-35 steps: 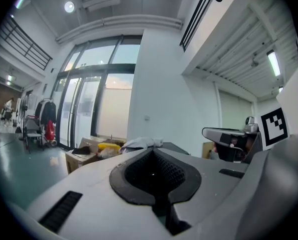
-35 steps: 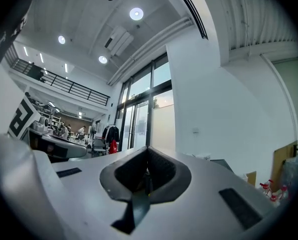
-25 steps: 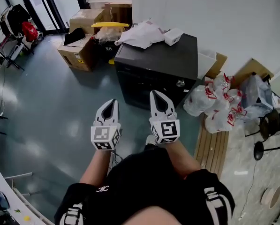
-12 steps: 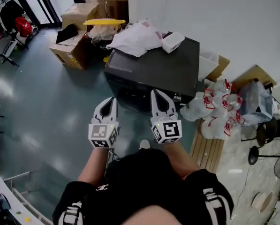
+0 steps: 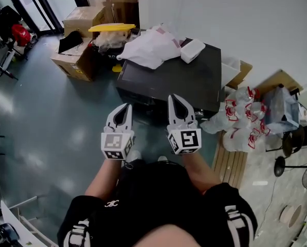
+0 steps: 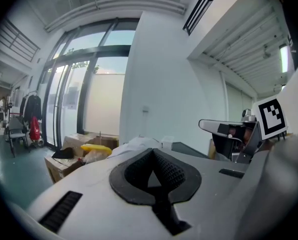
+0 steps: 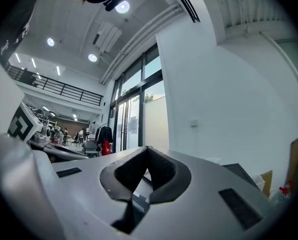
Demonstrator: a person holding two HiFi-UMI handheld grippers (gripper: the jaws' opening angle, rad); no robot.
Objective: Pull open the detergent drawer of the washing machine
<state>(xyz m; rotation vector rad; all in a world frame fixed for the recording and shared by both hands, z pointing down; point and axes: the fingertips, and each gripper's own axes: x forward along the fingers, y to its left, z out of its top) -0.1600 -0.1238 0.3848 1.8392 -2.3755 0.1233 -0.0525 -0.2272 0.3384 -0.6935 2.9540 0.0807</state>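
A dark washing machine (image 5: 184,81) stands against the white wall, seen from above in the head view; its front face is foreshortened and I cannot make out the detergent drawer. My left gripper (image 5: 124,108) hangs just short of the machine's front left, jaws shut and empty. My right gripper (image 5: 175,98) is level with it, its tips over the front edge, also shut and empty. In the left gripper view the shut jaws (image 6: 151,152) point over the machine's top (image 6: 188,149). In the right gripper view the tips (image 7: 148,149) meet with nothing between them.
A white plastic bag (image 5: 148,45) and a small white box (image 5: 193,49) lie on the machine. Cardboard boxes (image 5: 78,58) stand at its left. Tied bags with red print (image 5: 240,125) and a wooden pallet (image 5: 229,161) lie to its right, near a fan stand (image 5: 284,163).
Both grippers have moved forward together towards the washing machine, which now lies closer under them. Both stay shut.
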